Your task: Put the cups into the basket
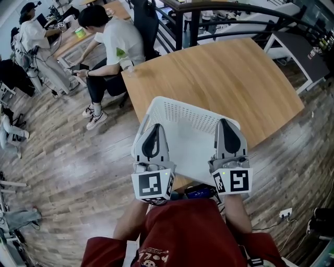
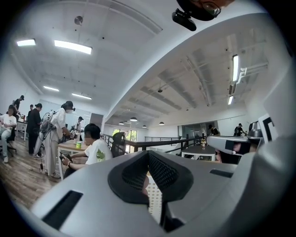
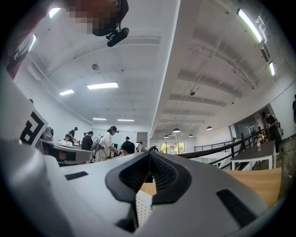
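**Surface.** Wooden table (image 1: pixel 224 78), light brown top, set at a slant across the head view. One corner reaches toward a seated person (image 1: pixel 112 47).

**Room.** Open office with a plank floor (image 1: pixel 68 156) and a dark railing (image 1: pixel 229 8) behind the table. There are further desks, and people stand at the far left. The gripper views show a white ceiling with strip lights.

**Container.** Basket (image 1: pixel 193 117), white plastic with perforated walls. It stands upright with its mouth up, on the table's near edge directly in front of the person in the red shirt (image 1: pixel 182 229). The visible part of its interior is plain white floor. The far wall runs left to right, skewed a little against the table's sides. The long axis seems to lie across the view, from one gripper to the other, but the near end is covered.

**Tools.**
- Left gripper (image 1: pixel 155 128): over the basket's left side and pointing away from the person. Its jaws are clenched tip to tip with nothing pinched between them, and the perforated wall shows through the gap behind the tips.
- Right gripper (image 1: pixel 224 121): over the basket's right side, parallel to the left one. Its jaws are likewise pressed together and empty, with a corner of the basket and the tabletop visible beyond.
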### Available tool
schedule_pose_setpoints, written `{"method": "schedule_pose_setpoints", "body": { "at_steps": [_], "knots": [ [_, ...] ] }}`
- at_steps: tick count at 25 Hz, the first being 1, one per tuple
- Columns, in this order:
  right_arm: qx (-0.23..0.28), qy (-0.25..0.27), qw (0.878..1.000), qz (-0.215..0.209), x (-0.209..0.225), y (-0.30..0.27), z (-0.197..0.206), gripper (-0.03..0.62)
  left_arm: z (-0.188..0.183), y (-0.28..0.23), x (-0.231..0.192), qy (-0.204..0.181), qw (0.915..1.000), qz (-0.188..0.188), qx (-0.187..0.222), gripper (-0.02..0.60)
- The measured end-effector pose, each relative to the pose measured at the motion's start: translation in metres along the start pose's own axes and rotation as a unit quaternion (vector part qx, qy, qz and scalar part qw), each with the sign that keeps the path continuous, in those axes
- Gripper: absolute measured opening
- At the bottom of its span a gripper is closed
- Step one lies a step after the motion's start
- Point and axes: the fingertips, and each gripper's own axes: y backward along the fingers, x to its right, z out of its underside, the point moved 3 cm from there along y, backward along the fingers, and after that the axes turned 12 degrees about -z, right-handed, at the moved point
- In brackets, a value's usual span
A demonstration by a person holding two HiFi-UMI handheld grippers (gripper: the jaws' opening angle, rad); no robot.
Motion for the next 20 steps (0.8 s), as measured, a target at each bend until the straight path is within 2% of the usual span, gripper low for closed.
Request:
{"method": "schedule_pose_setpoints", "body": {
  "at_steps": [20],
  "knots": [
    [-0.006,0.002,1.000,-0.002,-0.0040,0.0009,-0.0011,0.011,-0.0003,0.0024,-0.0017,0.008,1.0000,0.003,-0.001,0.008]
  ]
}}
